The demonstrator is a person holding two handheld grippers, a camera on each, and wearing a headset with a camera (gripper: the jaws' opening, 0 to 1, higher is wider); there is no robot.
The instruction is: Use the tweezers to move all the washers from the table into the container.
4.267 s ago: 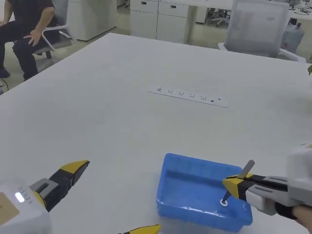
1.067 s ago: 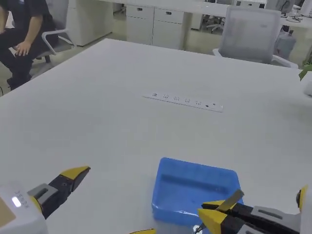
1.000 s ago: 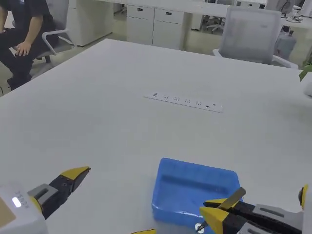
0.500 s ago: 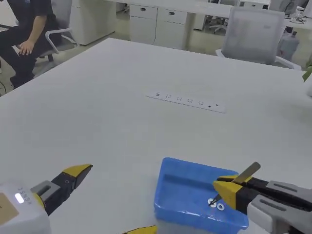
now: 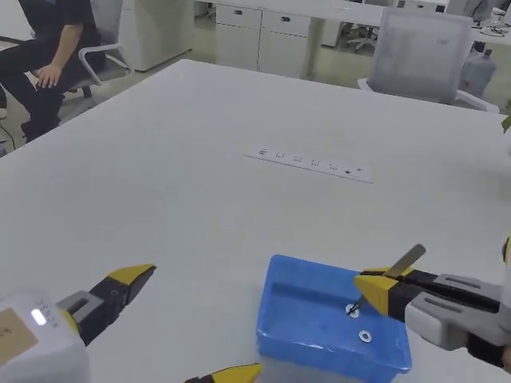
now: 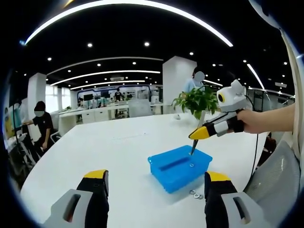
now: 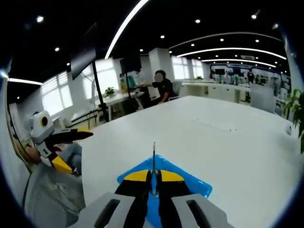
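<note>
The blue container point(image 5: 311, 339) stands near the table's front edge. My right gripper point(image 5: 375, 294) hovers over its right half, shut on the tweezers point(image 5: 399, 267), whose tips point down into it. A small pale ring, seemingly a washer point(image 5: 351, 309), sits at the tips. Another washer point(image 5: 365, 337) lies on the container floor. In the left gripper view, two washers point(image 6: 194, 194) rest on the table in front of the container point(image 6: 171, 171). My left gripper point(image 5: 188, 323) is open and empty at the lower left. In the right gripper view the jaws point(image 7: 153, 176) clamp the tweezers point(image 7: 153, 159).
A white power strip point(image 5: 310, 164) lies across the middle of the white table point(image 5: 200, 183). A person sits on a chair point(image 5: 88, 56) at the far left. An office chair point(image 5: 423, 52) stands behind the far edge. A potted plant point(image 6: 197, 100) is on the table's far side.
The right gripper has lifted the tweezers from the table in front of the container up over its rim and into it. The left gripper has barely moved.
</note>
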